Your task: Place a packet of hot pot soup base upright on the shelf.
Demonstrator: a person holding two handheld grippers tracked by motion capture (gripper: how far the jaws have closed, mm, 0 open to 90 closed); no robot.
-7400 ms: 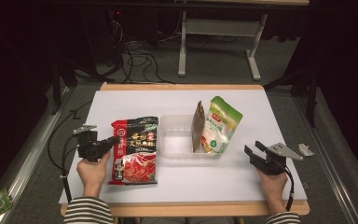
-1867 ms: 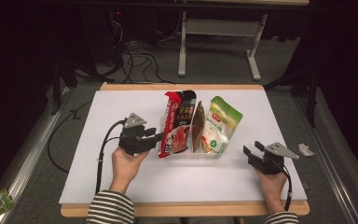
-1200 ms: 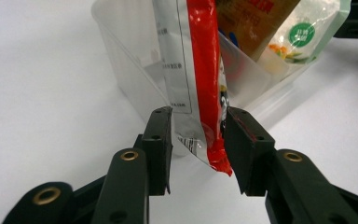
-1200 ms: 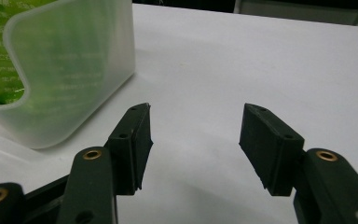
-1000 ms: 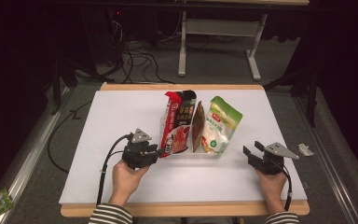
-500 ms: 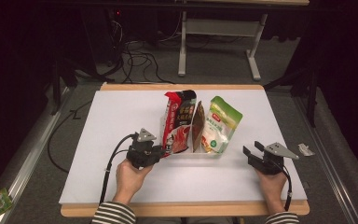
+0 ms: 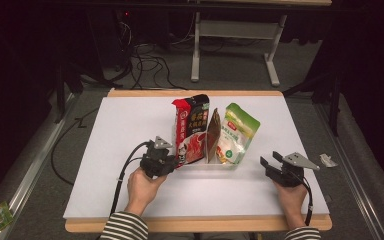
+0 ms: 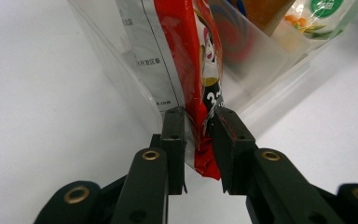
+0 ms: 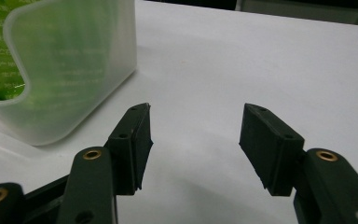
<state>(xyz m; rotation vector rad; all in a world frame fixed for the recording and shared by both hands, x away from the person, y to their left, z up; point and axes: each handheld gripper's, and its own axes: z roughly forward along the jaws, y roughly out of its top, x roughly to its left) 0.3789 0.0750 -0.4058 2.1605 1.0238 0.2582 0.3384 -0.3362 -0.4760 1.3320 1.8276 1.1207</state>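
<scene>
Fingers of left gripper (image 8: 196, 140) pinch red pouch (image 8: 198, 84) in bin (image 7: 215, 167); right gripper (image 9: 193, 140) gapes.

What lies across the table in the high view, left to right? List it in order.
Left gripper → red and black pouch → brown pouch → green and white pouch → right gripper → small grey scrap at the table's right edge.

So the surface is a wooden-edged table (image 7: 300, 222) covered with a big white sheet (image 7: 130, 120). Sitting right on the sheet near the middle is a clear plastic rectangular bin (image 7: 215, 166), with packets standing upright in it. Off the right edge of the sheet there's a small pale scrap (image 7: 327, 160), can't tell what it is. Rest of the sheet is plain white.
</scene>
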